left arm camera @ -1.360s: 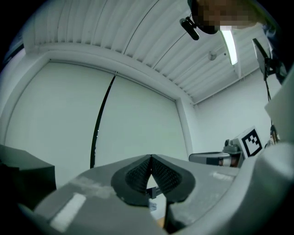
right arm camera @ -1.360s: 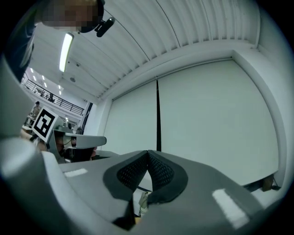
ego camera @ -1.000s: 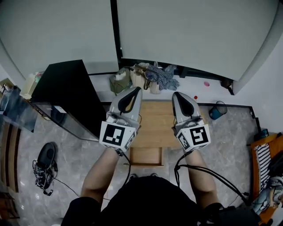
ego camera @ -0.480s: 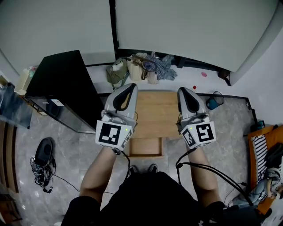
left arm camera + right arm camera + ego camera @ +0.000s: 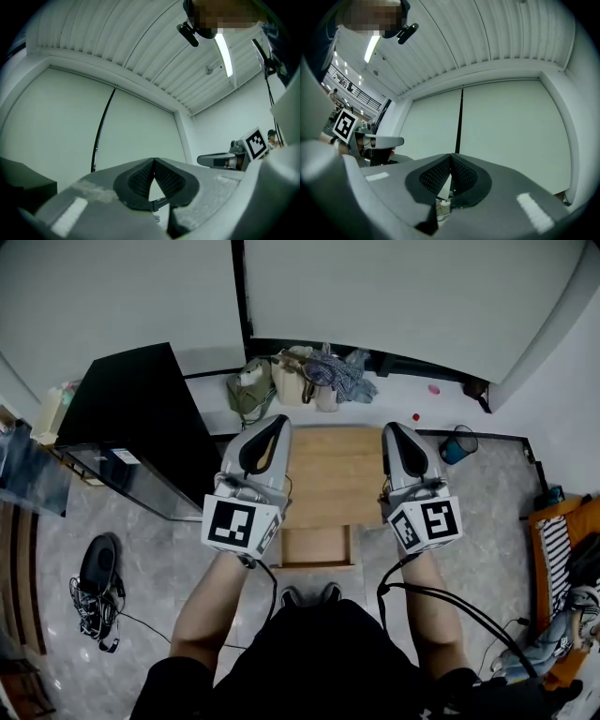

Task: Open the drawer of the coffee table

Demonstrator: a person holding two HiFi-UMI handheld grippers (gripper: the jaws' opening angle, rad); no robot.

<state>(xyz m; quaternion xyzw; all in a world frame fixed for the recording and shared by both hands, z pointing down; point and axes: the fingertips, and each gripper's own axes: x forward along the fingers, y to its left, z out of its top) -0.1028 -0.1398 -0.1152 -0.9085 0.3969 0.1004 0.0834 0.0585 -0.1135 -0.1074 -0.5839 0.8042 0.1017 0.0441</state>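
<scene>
The wooden coffee table (image 5: 333, 479) stands far below me in the head view, with its drawer (image 5: 317, 547) pulled out toward my feet. Both grippers are held high above it, tilted a little upward. My left gripper (image 5: 274, 426) hangs over the table's left edge, my right gripper (image 5: 397, 432) over its right edge. Each is shut with nothing between its pads, as the left gripper view (image 5: 153, 161) and the right gripper view (image 5: 450, 155) show against the pale wall. Neither touches the table or the drawer.
A black cabinet (image 5: 141, 423) stands left of the table. Bags and clothes (image 5: 305, 381) lie beyond it by the wall. A blue bin (image 5: 457, 448) sits at the right. Cables and a black device (image 5: 97, 568) lie on the tiled floor at the left.
Both grippers have drifted apart a little, and the view has shifted so the table and open drawer sit slightly lower. The jaws stayed shut.
</scene>
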